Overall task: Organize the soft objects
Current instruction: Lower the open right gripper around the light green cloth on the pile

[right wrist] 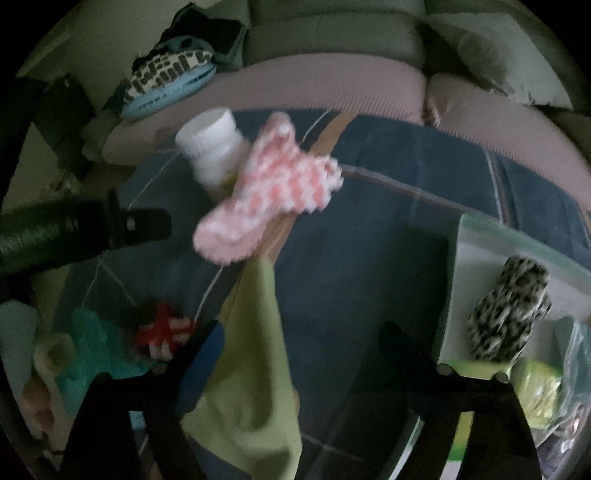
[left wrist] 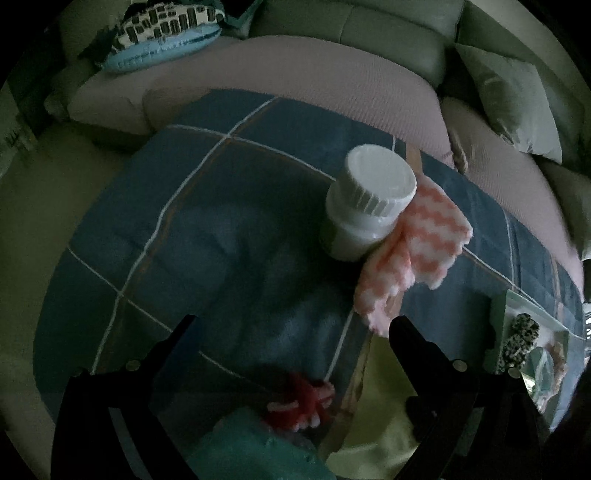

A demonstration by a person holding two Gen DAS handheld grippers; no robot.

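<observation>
A pink-and-white zigzag cloth (left wrist: 410, 251) lies on the blue checked blanket (left wrist: 229, 206), touching a white lidded bottle (left wrist: 365, 201). It also shows in the right wrist view (right wrist: 273, 184) beside the bottle (right wrist: 212, 147). My left gripper (left wrist: 291, 332) is open and empty above the blanket, short of the cloth. It shows from the side in the right wrist view (right wrist: 147, 221). My right gripper (right wrist: 299, 339) is open over a yellow-green cloth (right wrist: 255, 369). A red-and-white knit piece (right wrist: 162, 332) and a teal cloth (right wrist: 92, 343) lie at the lower left. The red piece (left wrist: 306, 402) also shows in the left view.
A clear bin (right wrist: 480, 236) at the right holds a leopard-print item (right wrist: 509, 306) and a yellow-green packet (right wrist: 539, 387). A sofa (left wrist: 332, 70) with pinkish cover runs behind the blanket, with a patterned cushion (left wrist: 162, 33) at the left and a grey pillow (left wrist: 517, 99) at the right.
</observation>
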